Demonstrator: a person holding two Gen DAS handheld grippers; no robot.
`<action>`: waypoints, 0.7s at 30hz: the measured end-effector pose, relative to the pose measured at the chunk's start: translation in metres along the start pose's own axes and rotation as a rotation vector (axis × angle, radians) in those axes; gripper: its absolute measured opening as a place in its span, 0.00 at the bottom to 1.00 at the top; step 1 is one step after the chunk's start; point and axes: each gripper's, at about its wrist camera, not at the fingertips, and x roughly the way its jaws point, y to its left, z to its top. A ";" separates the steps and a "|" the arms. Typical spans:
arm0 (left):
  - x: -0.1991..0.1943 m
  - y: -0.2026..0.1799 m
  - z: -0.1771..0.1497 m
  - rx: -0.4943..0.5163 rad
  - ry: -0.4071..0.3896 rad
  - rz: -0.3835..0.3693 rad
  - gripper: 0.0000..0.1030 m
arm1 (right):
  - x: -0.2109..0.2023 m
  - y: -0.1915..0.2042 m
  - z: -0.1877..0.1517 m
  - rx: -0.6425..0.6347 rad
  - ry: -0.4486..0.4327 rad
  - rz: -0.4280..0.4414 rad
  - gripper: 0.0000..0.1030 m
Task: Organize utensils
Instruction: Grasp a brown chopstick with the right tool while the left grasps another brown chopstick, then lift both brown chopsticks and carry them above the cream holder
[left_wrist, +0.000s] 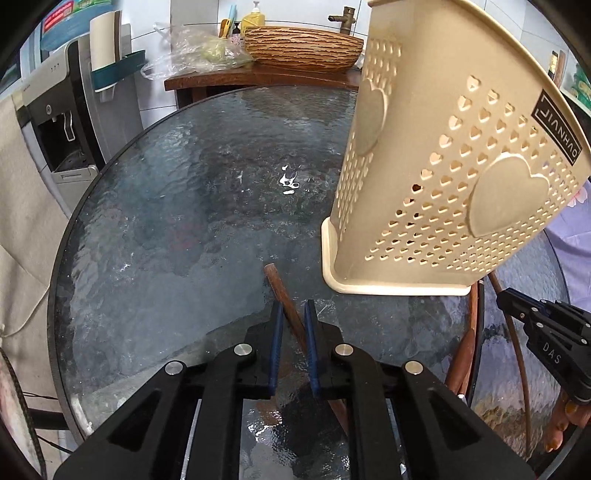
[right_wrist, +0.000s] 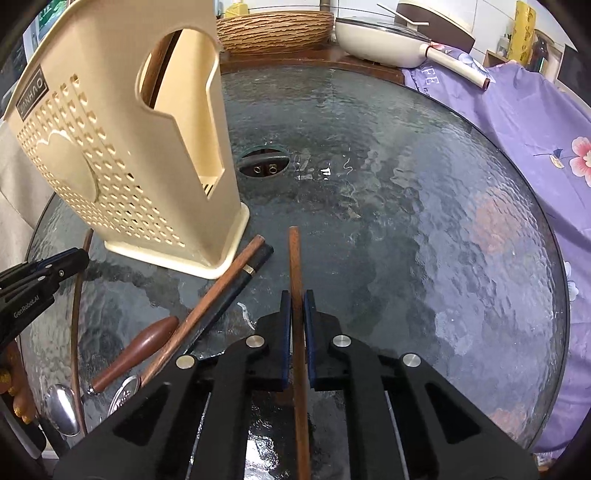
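A beige perforated utensil holder (left_wrist: 443, 166) stands on the round glass table (left_wrist: 184, 221). In the left wrist view my left gripper (left_wrist: 293, 308) is shut on a brown wooden chopstick (left_wrist: 275, 278) that crosses its blue pads at a slant, just left of the holder's base. In the right wrist view my right gripper (right_wrist: 296, 297) is shut on another brown chopstick (right_wrist: 294, 258) that points straight ahead, to the right of the holder (right_wrist: 122, 147). A wooden stick shows inside the holder through its cutout. The left gripper (right_wrist: 44, 273) shows at that view's left edge.
Loose utensils lie between the grippers: a brown and a black chopstick (right_wrist: 229, 288), a brown-handled utensil (right_wrist: 136, 347) and a metal spoon (right_wrist: 64, 406). The glass has a centre hole (right_wrist: 264, 168). Behind are a wicker bowl (left_wrist: 303, 48), a white pan (right_wrist: 388, 37), purple cloth (right_wrist: 517, 147) and a water dispenser (left_wrist: 59, 122).
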 end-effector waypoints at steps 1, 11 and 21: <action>0.000 0.000 0.000 -0.007 -0.001 -0.003 0.11 | 0.000 -0.001 0.001 0.004 0.000 0.002 0.07; -0.002 0.000 -0.008 -0.068 0.003 -0.058 0.09 | -0.002 -0.004 -0.005 0.038 -0.017 0.051 0.07; -0.013 0.003 -0.014 -0.091 -0.025 -0.074 0.09 | -0.016 -0.002 -0.019 0.044 -0.068 0.097 0.07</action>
